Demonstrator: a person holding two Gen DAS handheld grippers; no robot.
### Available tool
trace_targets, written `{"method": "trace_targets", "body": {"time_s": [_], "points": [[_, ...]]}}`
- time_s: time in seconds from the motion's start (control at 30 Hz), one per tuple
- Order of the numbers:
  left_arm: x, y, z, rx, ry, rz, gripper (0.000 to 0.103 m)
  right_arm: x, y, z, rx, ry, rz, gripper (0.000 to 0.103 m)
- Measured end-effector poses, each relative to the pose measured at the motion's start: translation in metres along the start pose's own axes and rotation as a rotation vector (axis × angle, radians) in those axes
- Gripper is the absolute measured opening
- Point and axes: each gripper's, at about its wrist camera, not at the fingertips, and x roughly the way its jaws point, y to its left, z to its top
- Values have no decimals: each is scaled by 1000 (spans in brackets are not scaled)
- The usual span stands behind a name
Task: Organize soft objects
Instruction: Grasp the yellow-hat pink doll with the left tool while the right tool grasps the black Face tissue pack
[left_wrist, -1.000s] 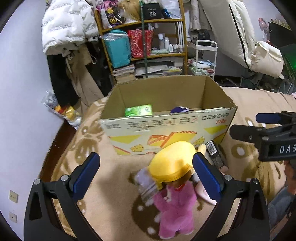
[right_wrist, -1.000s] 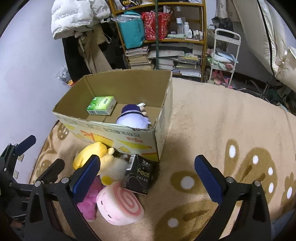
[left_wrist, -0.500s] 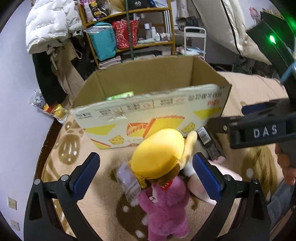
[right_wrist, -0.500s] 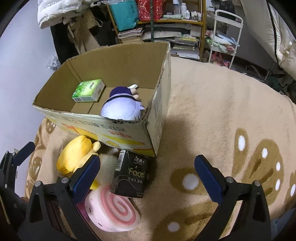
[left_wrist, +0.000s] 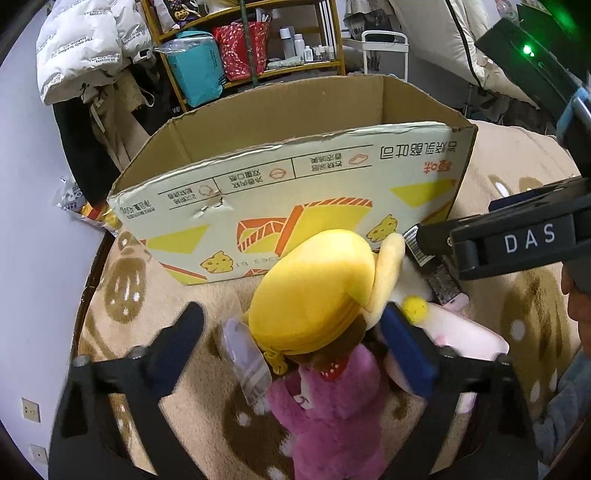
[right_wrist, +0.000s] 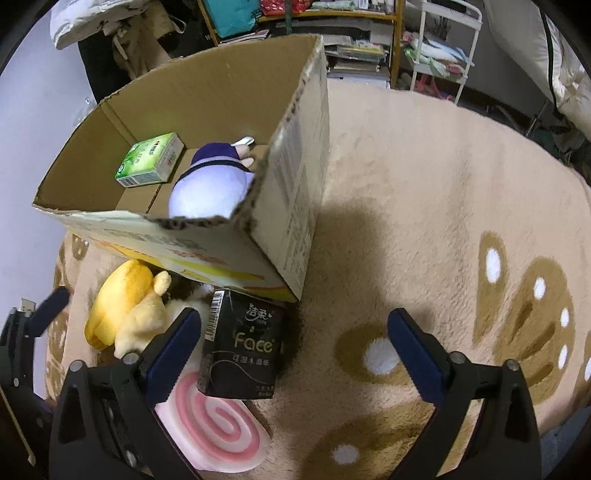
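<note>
While the left hand-held gripper (left_wrist: 291, 338) closes around the yellow-capped plush doll (left_wrist: 314, 295), pads not yet pressing, its body hides the rug (right_wrist: 424, 166) beneath. Right hand-held gripper (right_wrist: 291, 350) gapes empty above one black tissue pack (right_wrist: 243, 343). Cardboard box (right_wrist: 291, 158) holds two items.

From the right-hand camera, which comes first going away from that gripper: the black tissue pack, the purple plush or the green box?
1. Black tissue pack: on the rug, just ahead of the right gripper.
2. Purple plush: inside the cardboard box, near corner.
3. Green box: deeper in, leftward.
</note>
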Motion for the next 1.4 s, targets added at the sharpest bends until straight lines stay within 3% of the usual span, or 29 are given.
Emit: {"method": "trace_targets", "body": {"time_s": [0.2,0.3,0.37,0.43,0.57,0.67,0.97,1.4], "points": [[6,2,-2,-19,30,-75,68,14,8,-2,-23,46,29,94],[5,2,-2,-25,33,-86,65,19,10,-3,-22,59,42,83],[4,3,-3,-32,34,-97,61,23,7,-3,15,76,87,71],[4,4,-3,-42,37,-118,57,26,5,-5,48,94,133,65],[3,5,-4,-47,36,-120,56,30,4,-6,59,101,145,64],[2,8,-4,-59,42,-119,56,28,0,-6,71,107,168,56],[3,11,-4,-65,59,-84,56,24,-9,-4,77,121,162,56],[11,4,-7,-34,55,-65,55,39,10,-8,41,129,117,56]]}}
